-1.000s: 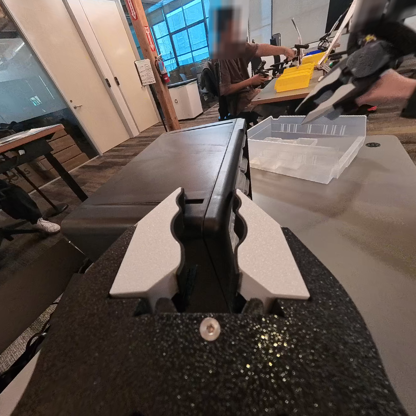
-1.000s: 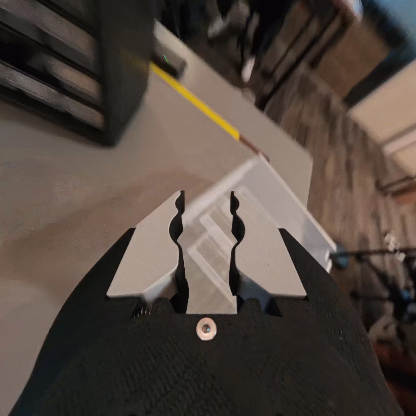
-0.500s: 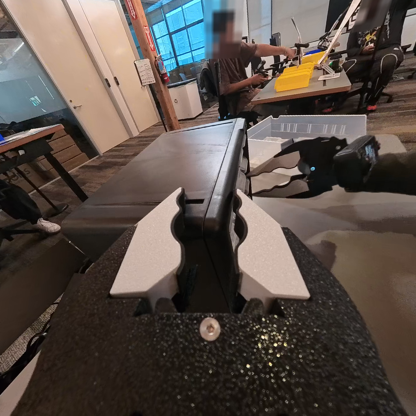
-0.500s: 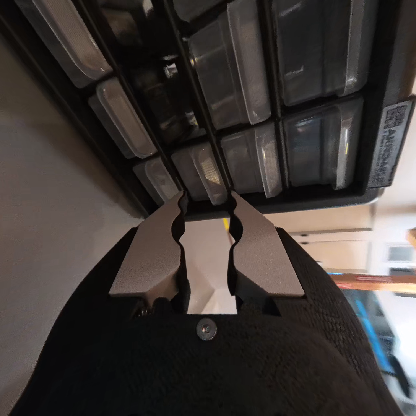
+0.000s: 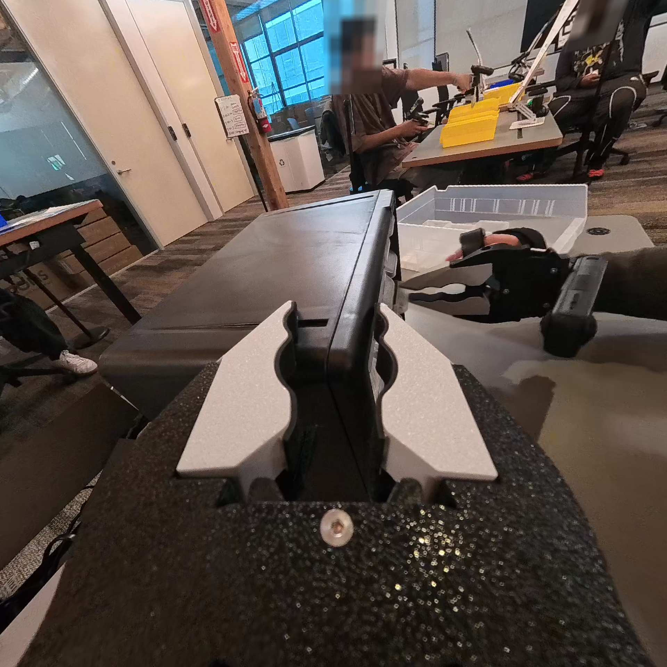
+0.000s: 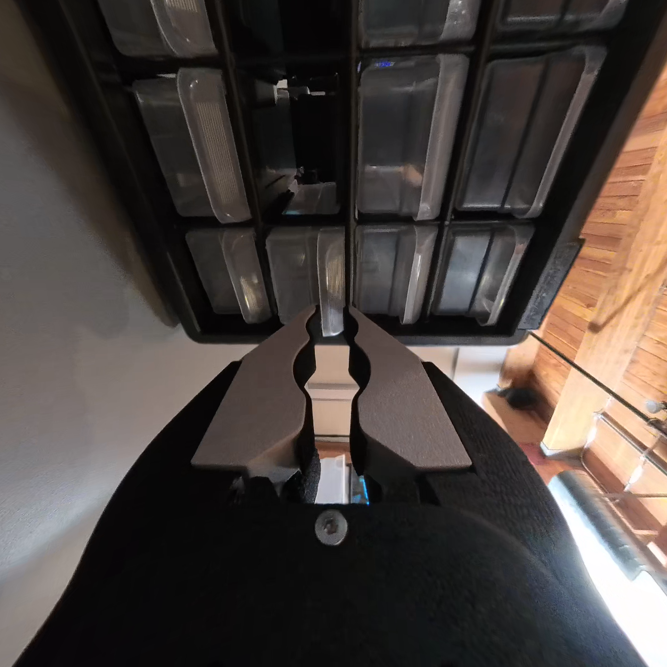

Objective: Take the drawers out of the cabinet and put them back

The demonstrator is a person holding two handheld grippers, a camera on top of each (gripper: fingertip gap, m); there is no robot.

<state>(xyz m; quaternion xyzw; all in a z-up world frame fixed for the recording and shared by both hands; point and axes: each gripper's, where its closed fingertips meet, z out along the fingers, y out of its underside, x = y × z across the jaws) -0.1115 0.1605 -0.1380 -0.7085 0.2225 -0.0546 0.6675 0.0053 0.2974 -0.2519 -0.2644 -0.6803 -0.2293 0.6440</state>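
Behind my workspace sits an open office with white doors, a wooden post and two people seated at a far table [image 5: 483,148] with yellow bins [image 5: 469,126]. On my grey table [image 5: 577,415] the black cabinet [image 5: 288,270] lies in front of the left gripper [image 5: 335,317], whose two fingers straddle its near top front edge, one on each side, closed against it as far as I can judge. A clear tray [image 5: 505,205] rests on the table beyond the cabinet's front.

My right gripper [image 6: 331,310] is rolled sideways and reaches the cabinet's face. In the right wrist view its fingertips [image 6: 306,317] flank the pull lip of a clear drawer [image 6: 330,285] in the end row, second column from the table. The jaws are nearly together on that lip, though whether they press it firmly I can't quite tell. One slot [image 6: 299,144] directly above that drawer looks dark and open, with drawers [image 6: 393,137] seated around it.
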